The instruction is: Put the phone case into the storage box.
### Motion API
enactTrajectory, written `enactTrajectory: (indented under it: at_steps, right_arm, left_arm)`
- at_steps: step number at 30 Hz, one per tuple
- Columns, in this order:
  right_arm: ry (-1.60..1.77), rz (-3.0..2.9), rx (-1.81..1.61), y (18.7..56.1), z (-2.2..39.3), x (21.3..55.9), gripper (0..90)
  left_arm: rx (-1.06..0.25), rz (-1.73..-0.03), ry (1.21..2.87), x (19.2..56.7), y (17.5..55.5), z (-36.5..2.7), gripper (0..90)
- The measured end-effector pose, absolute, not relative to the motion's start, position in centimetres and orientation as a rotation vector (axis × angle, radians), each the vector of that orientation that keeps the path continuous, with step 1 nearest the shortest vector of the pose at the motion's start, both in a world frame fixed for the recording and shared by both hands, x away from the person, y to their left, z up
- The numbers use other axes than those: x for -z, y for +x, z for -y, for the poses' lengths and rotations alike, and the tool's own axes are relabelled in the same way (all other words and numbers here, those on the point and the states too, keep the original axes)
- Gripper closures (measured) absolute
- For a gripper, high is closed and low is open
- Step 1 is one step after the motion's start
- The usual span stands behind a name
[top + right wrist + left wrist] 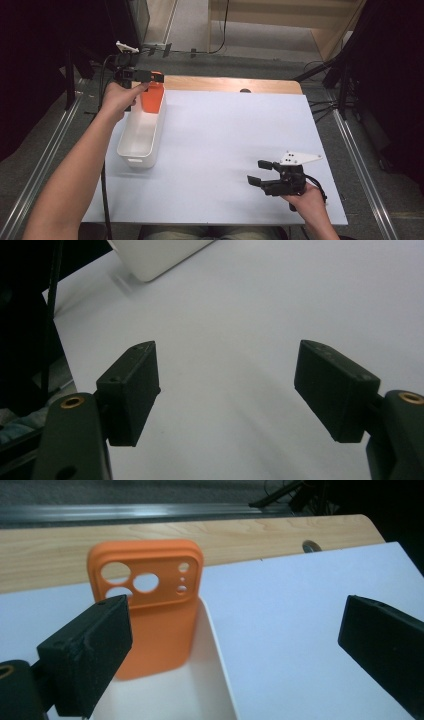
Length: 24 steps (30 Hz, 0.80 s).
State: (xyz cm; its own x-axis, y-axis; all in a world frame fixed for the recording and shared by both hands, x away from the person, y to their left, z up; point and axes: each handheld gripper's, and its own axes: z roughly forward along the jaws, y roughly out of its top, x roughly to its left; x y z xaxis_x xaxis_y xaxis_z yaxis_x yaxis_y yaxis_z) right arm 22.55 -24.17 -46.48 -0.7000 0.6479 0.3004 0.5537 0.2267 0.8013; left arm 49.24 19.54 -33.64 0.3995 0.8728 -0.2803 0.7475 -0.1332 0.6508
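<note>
Orange phone case (150,615): soft-looking, rounded corners, raised camera panel with three large and two small holes; stands upright against the far end wall of the white bin (131,152); left gripper (235,635) jaws wide, empty; right gripper (261,172) jaws wide, empty.

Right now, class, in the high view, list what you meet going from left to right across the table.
white bin → orange phone case standing at its far end, below the left claw → bare white tabletop → right claw, open above the tabletop.
</note>
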Motion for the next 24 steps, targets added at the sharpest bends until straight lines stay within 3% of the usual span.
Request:
enactTrajectory:
  at_steps: [11,24]
  right_arm:
    - [1.167,-2.388,-1.485,22.6,24.1,46.5,25.0]
    - [1.172,-2.391,-1.491,22.6,24.1,46.5,25.0]
  left_arm:
    - [-0.096,-1.257,1.975,32.9,47.4,-19.0,0.9]
    - [-0.042,-1.114,2.016,33.4,44.7,-18.0,1.0]
